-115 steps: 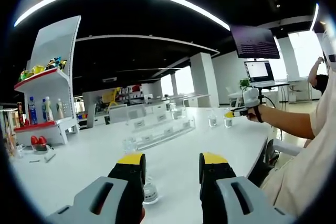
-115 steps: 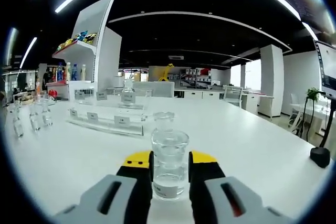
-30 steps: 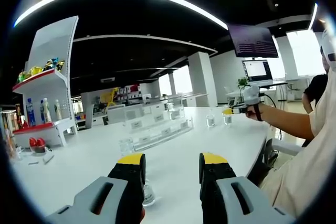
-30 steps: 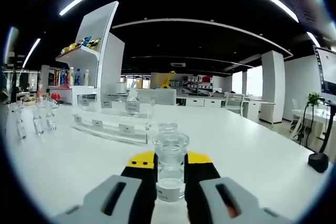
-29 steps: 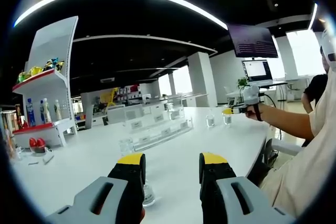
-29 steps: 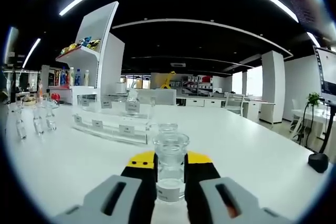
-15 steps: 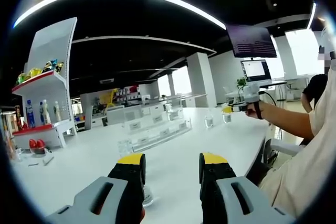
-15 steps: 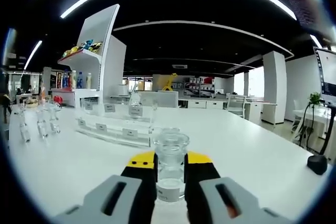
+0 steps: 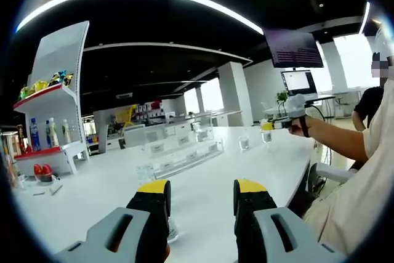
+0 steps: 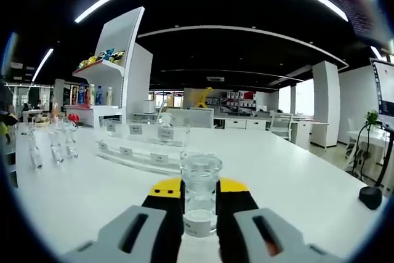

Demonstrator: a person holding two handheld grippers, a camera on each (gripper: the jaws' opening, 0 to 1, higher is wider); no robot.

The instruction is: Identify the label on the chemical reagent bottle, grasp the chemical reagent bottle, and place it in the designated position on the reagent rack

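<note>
My right gripper [image 10: 200,187] is shut on a clear glass reagent bottle [image 10: 200,180] with a white label low on its body, held upright over the white table [image 10: 295,177]. Ahead and to the left stands the clear stepped reagent rack [image 10: 143,147], labelled along its tiers, with one bottle [image 10: 165,131] on it. In the left gripper view the right gripper [image 9: 273,125] holds that bottle [image 9: 266,133] at the far right, just above the table, beside another bottle [image 9: 244,143]. My left gripper [image 9: 201,192] stands open with nothing between its jaws; a small bottle [image 9: 173,228] sits behind its left jaw.
Several small bottles [image 10: 56,146] stand at the table's left end. A white display shelf [image 9: 56,106] with drinks and snacks rises beyond the table. A person's forearm [image 9: 345,146] reaches in from the right. A black base [image 10: 371,196] sits near the table's right edge.
The right gripper has risen a little and drifted towards the rack with the bottle in it. The left gripper has stayed open and nearly still.
</note>
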